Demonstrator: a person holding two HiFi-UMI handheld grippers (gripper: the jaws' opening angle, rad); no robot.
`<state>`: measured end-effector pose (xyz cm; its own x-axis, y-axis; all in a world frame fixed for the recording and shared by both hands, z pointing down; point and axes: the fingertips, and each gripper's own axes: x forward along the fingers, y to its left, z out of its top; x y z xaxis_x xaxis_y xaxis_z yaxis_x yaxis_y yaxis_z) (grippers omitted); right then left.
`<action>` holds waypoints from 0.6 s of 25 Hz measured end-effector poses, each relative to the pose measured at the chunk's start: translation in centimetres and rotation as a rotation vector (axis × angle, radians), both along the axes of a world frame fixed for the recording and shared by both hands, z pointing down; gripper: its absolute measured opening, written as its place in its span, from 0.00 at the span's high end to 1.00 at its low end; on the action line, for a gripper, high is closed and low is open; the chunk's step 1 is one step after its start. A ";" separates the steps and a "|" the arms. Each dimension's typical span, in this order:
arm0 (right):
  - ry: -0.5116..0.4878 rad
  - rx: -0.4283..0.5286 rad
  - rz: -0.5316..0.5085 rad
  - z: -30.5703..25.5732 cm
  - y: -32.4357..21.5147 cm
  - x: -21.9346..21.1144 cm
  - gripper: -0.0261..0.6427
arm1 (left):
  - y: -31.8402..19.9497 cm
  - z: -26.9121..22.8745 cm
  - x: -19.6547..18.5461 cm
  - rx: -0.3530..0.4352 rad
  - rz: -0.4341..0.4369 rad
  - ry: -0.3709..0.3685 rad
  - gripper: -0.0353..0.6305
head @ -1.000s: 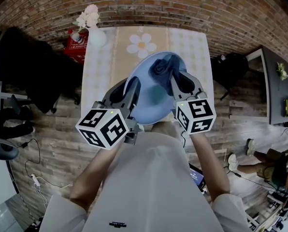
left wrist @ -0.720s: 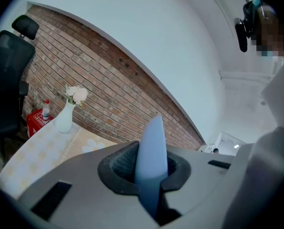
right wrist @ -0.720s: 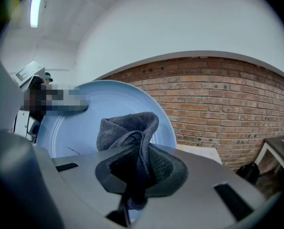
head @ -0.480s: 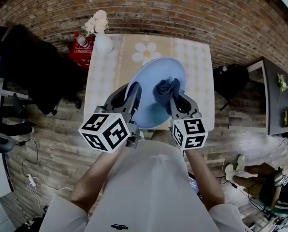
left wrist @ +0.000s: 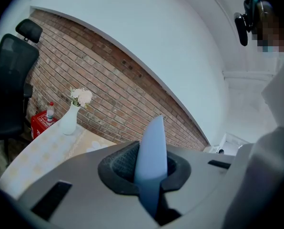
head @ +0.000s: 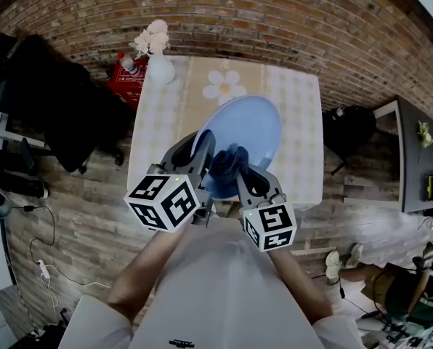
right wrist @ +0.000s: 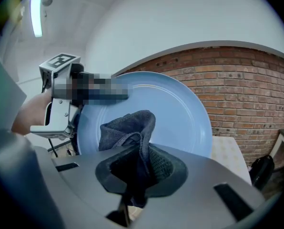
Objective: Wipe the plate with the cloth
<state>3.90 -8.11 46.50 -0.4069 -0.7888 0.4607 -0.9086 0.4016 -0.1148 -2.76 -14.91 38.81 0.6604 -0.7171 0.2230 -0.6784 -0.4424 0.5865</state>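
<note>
Holding the plate (head: 249, 133) by its rim, we have the left gripper (head: 204, 145) clamped on it at about 9 o'clock of the plate in the head view. In the left gripper view the pale blue rim stands edge-on between the two jaws, which are closed tight on it, and the plate rises upright from them.

Our right gripper (head: 236, 173) has its jaws pressed together on the cloth (head: 227, 163), a dark grey rag bunched into a wad. In the right gripper view the wad sticks up out of the jaws, and its top lies against the plate's face at about 7 o'clock of the plate's middle. As far as we can tell it touches the face. The plate is turned so that this face looks toward the right gripper, and the left gripper's marker cube shows at 9 o'clock of the plate there.

Behind the plate in the head view we see the table (head: 300, 122), with a pale checked cover and a daisy (head: 224, 86) printed on it at 12 o'clock of the plate. A white vase (head: 162, 70) with pale flowers (head: 151, 38) stands on the table's corner at 11 o'clock. Just beside it, off the table, sits a red box (head: 133, 89) with a bottle (head: 129, 64) on top. A black chair (head: 49, 100) is at 9 o'clock of the table, on the wooden floor (head: 78, 217), and a brick wall (head: 274, 13) runs along at 12 o'clock.
</note>
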 end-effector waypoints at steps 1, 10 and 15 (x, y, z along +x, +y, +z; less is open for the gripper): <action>-0.011 0.001 -0.014 -0.2 0.3 -0.6 0.87 | 0.0 0.0 0.1 0.002 0.000 -0.003 0.88; -0.076 0.057 -0.071 -2.9 0.2 -2.4 0.87 | 0.6 0.1 1.2 0.010 0.023 -0.004 0.88; -0.047 0.123 0.017 -5.0 -2.8 1.5 0.87 | 1.8 0.2 2.2 0.018 0.057 -0.007 0.88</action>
